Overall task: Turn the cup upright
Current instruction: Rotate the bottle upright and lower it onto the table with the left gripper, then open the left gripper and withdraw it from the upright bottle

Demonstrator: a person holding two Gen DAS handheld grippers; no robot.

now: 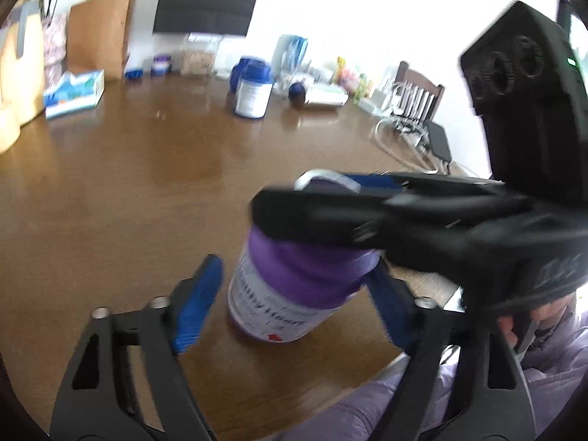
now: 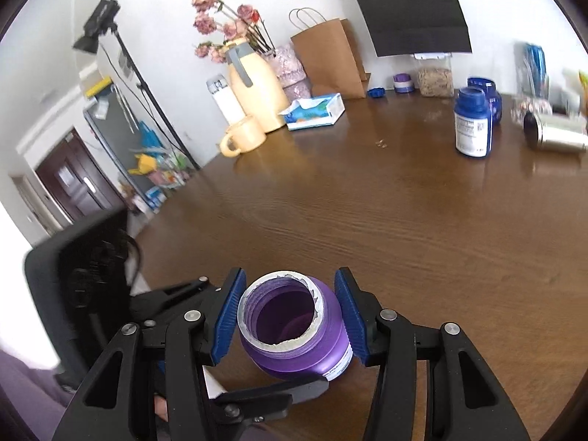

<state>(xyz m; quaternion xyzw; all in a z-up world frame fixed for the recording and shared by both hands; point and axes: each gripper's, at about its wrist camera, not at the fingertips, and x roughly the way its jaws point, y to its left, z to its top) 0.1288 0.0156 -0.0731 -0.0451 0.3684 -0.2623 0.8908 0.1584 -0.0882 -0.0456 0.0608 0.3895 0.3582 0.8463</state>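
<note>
The cup is a purple plastic jar (image 2: 294,352) with a white label and an open mouth ringed by torn foil. It stands mouth-up on the brown table (image 2: 367,220) and leans a little in the left wrist view. My right gripper (image 2: 290,316) has its blue pads pressed on both sides of the jar's neck and shoulder. In the left wrist view the right gripper (image 1: 312,198) crosses over the top of the jar (image 1: 294,283). My left gripper (image 1: 294,308) straddles the lower body, open, with a gap at its left pad. One of its fingers (image 2: 272,393) shows below the jar.
At the far edge stand a blue-capped bottle (image 2: 472,125), a steel tumbler on its side (image 2: 555,134), a tissue box (image 2: 316,110), a yellow jug (image 2: 253,88) with a mug (image 2: 242,136), and a paper bag (image 2: 330,58). A purple sleeve (image 1: 367,404) is near the front edge.
</note>
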